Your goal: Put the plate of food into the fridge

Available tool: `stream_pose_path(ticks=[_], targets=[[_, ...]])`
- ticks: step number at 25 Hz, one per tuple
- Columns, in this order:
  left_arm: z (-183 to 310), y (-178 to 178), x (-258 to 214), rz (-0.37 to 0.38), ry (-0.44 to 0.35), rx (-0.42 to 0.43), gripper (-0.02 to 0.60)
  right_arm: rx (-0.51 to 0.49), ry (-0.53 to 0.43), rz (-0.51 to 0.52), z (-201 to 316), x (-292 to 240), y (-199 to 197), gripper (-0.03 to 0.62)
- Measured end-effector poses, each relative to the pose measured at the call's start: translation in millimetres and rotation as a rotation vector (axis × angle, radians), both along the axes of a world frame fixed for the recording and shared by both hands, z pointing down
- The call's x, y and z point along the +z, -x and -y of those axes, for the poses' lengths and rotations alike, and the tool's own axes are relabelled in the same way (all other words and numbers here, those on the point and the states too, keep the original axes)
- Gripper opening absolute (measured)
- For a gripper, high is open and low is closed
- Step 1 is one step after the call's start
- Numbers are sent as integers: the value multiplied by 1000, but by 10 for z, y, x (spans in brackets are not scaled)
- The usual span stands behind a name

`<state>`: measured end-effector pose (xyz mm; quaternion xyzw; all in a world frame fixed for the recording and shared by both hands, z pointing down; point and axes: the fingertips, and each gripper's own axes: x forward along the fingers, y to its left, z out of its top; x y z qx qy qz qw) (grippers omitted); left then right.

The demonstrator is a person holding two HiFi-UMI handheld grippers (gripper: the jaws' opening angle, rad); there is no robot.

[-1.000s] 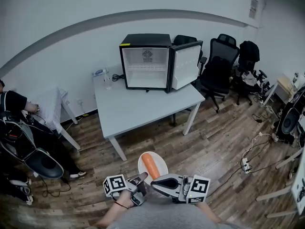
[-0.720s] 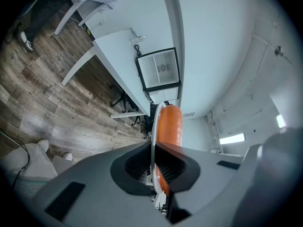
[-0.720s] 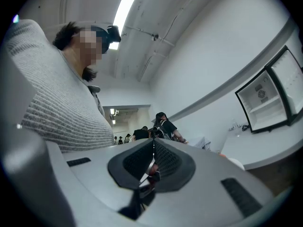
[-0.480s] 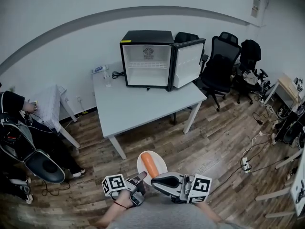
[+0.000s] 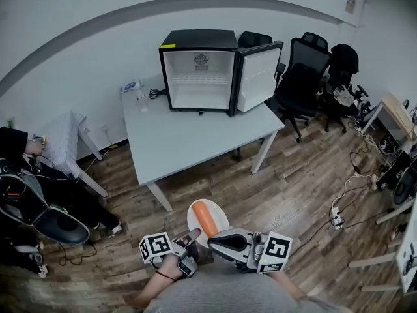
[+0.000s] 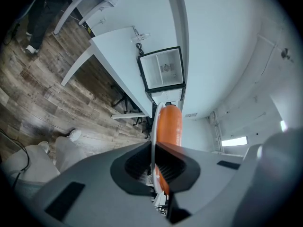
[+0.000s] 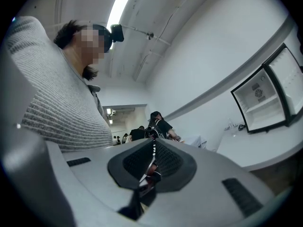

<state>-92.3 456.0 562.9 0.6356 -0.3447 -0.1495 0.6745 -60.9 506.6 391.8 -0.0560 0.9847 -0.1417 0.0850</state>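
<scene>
Low in the centre of the head view, a round white plate carrying a long orange piece of food hangs above the brown wooden plank floor, well short of the white rectangular desk. The left tool has its jaws nearly closed, clamped on the plate's near rim; its own view shows that thin white edge pinched between the dark ribbed pads. The right tool lies just beside it at the plate's lower edge, jaws pressed together with nothing seen between them; whether it touches the plate cannot be told. At upper centre, a small black fridge stands on the desk's far end, its door swung open to the right.
</scene>
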Motion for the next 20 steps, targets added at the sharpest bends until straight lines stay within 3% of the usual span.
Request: stream_pose_path(ticks=[8, 20], targets=[[514, -23, -41, -5, 0, -24, 25, -18, -13, 11, 554, -73, -9, 14], [1467, -195, -259, -1, -28, -70, 25, -23, -41, 44, 1605, -308, -358, 14]])
